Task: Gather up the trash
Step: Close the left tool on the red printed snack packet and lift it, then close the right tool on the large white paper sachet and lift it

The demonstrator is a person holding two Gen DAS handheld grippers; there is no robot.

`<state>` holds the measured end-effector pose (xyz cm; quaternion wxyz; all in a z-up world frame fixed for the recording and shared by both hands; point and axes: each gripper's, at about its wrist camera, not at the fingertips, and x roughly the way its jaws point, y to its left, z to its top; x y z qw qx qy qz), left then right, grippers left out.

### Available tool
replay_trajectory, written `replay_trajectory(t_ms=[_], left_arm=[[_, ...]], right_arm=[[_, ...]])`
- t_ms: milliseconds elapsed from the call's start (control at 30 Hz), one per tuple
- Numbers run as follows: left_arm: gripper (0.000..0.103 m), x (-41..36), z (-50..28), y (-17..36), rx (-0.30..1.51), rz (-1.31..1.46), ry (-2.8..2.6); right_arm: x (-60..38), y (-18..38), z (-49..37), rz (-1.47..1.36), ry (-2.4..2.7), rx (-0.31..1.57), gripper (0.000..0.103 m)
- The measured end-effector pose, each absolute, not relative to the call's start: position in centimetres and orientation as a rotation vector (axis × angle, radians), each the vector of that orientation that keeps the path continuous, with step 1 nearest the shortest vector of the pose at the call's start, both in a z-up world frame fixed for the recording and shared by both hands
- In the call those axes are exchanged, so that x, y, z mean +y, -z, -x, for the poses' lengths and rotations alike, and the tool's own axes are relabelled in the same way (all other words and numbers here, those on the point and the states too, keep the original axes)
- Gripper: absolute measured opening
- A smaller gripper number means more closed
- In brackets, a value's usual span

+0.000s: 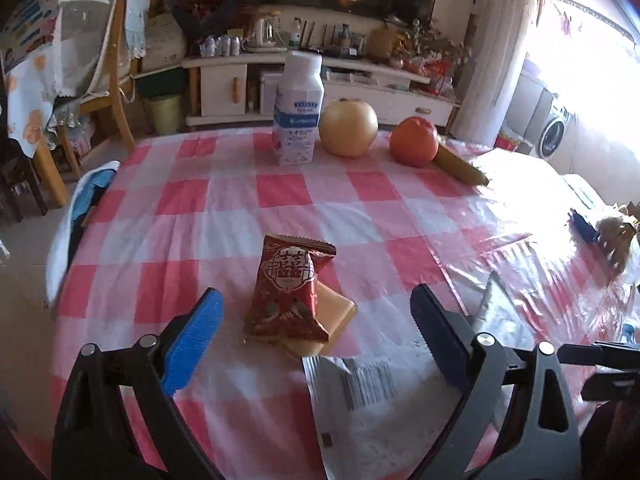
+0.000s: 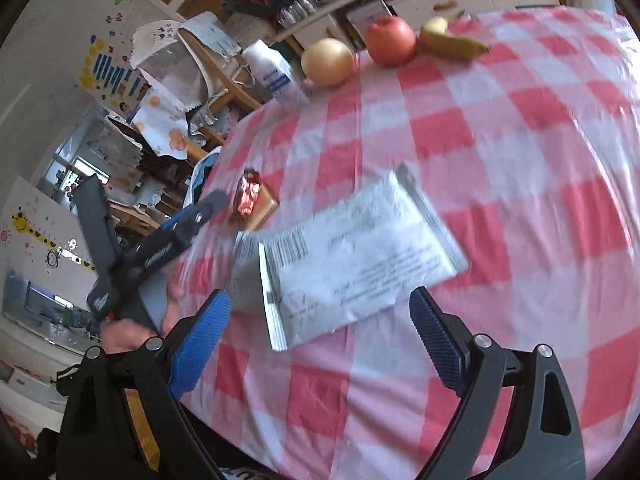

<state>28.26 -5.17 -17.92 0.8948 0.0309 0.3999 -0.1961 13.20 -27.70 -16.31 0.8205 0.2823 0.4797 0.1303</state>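
The left claw (image 1: 316, 312) is released, its two blue pads spread wide and low over the counter (image 1: 200, 208) with the red-and-white checked cloth. Between the pads, touching neither, lies a red snack wrapper (image 1: 286, 292) on top of a flat yellow packet (image 1: 336, 316). Just near of these, close to the claw's base, lies the end of a white plastic bag (image 1: 360, 392) with a barcode printed on it.

The right claw (image 2: 320, 320) is also released — its pads stand wide apart above the near edge of the same white plastic bag (image 2: 352, 264), which lies flat on the cloth. This view is blurred, so I cannot tell whether a pad touches the bag. To the left, the left claw (image 2: 208, 208) is seen from the side, held by a hand (image 2: 136, 332), with the red wrapper (image 2: 250, 196) just beside its tip.

Farther out, at the far edge of the counter, stand a white milk bottle (image 1: 298, 112), a yellow pear (image 1: 348, 128), a red apple (image 1: 414, 142) and a banana (image 1: 460, 166) — the banana touching the apple at the right. Behind the counter, a wooden chair (image 1: 116, 80) is on the left.
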Motion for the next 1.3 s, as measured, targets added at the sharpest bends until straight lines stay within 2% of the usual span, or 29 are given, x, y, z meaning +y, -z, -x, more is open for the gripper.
replay_trajectory(t_ms=[200, 600, 833, 1100, 1300], left_arm=[[0.075, -5.7, -29.9, 19.5, 0.876, -0.095, 0.379], [0.045, -5.0, -30.6, 20.6, 0.951, -0.01, 0.357], [0.045, -5.1, -30.3, 20.5, 0.968, 0.006, 0.362], [0.066, -4.1, -30.9, 20.4, 0.957, -0.001, 0.308], [0.067, -3.8, -31.5, 21.3, 0.989, 0.048, 0.319]], right_arm=[[-26.1, 17.7, -14.6, -0.621, -0.266, 1.074, 0.09], [-25.5, 18.2, -18.5, -0.531, -0.117, 1.046, 0.09], [-24.1, 18.7, -20.4, -0.428, -0.118, 1.028, 0.093], [-21.9, 19.5, -22.3, -0.266, -0.112, 1.017, 0.095], [-21.9, 19.9, -22.8, -0.249, -0.121, 1.025, 0.097]])
